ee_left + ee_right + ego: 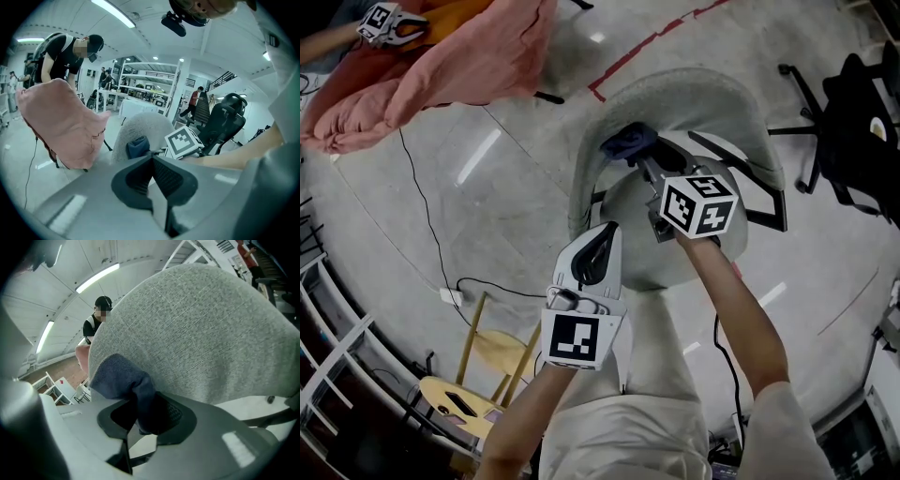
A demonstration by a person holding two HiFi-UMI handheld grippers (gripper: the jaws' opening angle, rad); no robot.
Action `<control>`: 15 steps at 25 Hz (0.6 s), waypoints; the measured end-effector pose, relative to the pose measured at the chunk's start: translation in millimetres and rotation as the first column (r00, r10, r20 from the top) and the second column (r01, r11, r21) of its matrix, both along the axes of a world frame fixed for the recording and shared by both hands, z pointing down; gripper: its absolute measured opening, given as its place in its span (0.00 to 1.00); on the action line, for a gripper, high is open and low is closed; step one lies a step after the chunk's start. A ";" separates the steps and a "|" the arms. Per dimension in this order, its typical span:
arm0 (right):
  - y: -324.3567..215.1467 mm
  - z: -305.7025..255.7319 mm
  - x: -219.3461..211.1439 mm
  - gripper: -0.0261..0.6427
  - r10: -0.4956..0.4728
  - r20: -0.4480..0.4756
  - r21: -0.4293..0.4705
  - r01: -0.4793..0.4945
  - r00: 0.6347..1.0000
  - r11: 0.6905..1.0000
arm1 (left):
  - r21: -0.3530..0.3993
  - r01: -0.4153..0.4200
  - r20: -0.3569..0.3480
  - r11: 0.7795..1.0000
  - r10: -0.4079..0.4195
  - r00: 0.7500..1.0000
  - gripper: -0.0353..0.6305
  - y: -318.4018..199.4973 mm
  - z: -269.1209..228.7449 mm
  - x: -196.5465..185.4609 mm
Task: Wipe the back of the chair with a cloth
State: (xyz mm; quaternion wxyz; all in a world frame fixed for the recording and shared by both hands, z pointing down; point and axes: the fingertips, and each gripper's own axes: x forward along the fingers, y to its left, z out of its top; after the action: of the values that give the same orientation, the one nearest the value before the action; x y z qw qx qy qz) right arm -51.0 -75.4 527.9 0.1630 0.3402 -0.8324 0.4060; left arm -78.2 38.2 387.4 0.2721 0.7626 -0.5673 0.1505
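Nearest, the left gripper (606,236) hangs over the near edge of the seat (649,253), its jaws pressed together with nothing between them. Off to its left, low by the person's side, stands a wooden chair (492,352) with a yellow seat.

Just ahead and to the right, the right gripper (143,420) reaches across the seat, its marker cube (698,204) turned up to the head view. Its jaws are clamped on a dark blue cloth (119,376). One end of the cloth is pinched between the pads and the rest bunches out past them. The bunched part lies against the inner face of the grey chair back (201,324), on its left half and partway up, below the top edge. The fabric of the back curves round behind the cloth and fills most of the right gripper view.

Beyond the chair the floor is pale and glossy, with a thin cable (422,202) trailing across it and a red line (642,49) farther out. Farther left, a pink sheet (65,124) is draped in a heap, and a person (63,58) in dark clothes bends over it. A black chair (225,122) stands well apart on the right.
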 end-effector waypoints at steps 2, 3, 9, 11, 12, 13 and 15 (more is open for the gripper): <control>-7.3 -0.9 8.9 0.21 0.040 0.009 -0.010 -0.040 0.999 0.999 | -0.002 0.003 -0.002 1.000 -0.003 1.000 0.05 -0.8 0.5 0.5; -10.4 -1.0 12.8 0.21 0.057 0.012 -0.015 -0.057 0.998 0.998 | -0.001 0.005 -0.002 1.000 -0.005 1.000 0.05 -1.4 -0.2 0.8; -25.2 0.4 33.3 0.21 0.145 0.017 -0.051 -0.144 0.989 0.988 | 0.001 -0.005 -0.006 1.000 0.005 1.000 0.05 -3.2 -3.7 6.0; -28.9 0.2 40.1 0.21 0.181 0.033 -0.072 -0.178 0.983 0.981 | 0.001 -0.006 -0.009 1.000 0.006 1.000 0.05 -3.4 -3.6 8.4; -30.7 0.3 43.9 0.21 0.201 0.044 -0.085 -0.197 0.979 0.977 | 0.001 -0.008 -0.010 1.000 0.008 1.000 0.05 -3.3 -3.5 10.0; -32.7 0.5 48.3 0.21 0.223 0.053 -0.097 -0.217 0.973 0.971 | 0.000 -0.011 -0.010 1.000 0.011 1.000 0.05 -3.1 -3.3 11.9; -37.3 1.1 59.7 0.21 0.267 0.055 -0.113 -0.260 0.962 0.959 | 0.002 -0.023 -0.010 1.000 0.023 1.000 0.05 -3.3 -3.2 16.6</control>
State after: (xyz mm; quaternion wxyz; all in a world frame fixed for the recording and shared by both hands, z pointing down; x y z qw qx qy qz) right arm 8.7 -112.8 528.9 0.0958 0.4246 -0.7622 0.4791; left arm -61.6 34.9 384.2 0.2724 0.7700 -0.5574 0.1492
